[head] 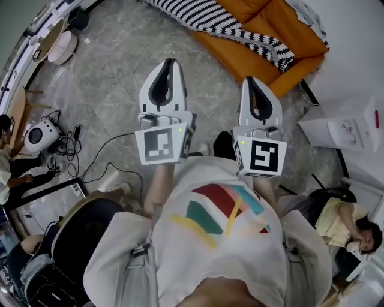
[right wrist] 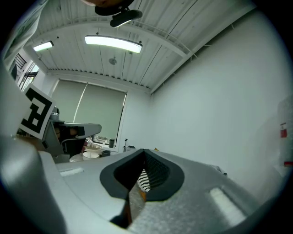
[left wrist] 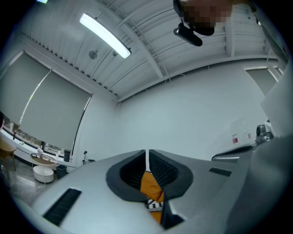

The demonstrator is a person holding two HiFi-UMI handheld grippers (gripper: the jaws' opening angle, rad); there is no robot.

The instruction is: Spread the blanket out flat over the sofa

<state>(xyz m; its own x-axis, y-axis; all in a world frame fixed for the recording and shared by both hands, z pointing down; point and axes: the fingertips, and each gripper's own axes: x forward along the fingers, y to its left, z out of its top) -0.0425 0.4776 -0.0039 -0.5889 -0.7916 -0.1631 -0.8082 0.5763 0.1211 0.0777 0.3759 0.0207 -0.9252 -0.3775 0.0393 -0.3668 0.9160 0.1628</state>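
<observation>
Left: left gripper (head: 170, 62) over the grey floor (head: 114, 66), jaws pressed together on nothing. Beside it, right gripper (head: 249, 80), likewise closed and empty. Far right: striped blanket (head: 223, 23) bunched across the orange sofa (head: 273, 27), well apart from both.

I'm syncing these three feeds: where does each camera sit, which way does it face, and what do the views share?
Head view: on the person's head, facing steeply down; floor, orange sofa, striped blanket; shows shirt, forearms, left tongs, right tongs.
Left gripper view: on the left tongs, facing along shut jaws toward white wall, ceiling.
Right gripper view: on the right tongs, likewise; left tongs' marker cube at left.
Shared: all three catch the blanket.
</observation>
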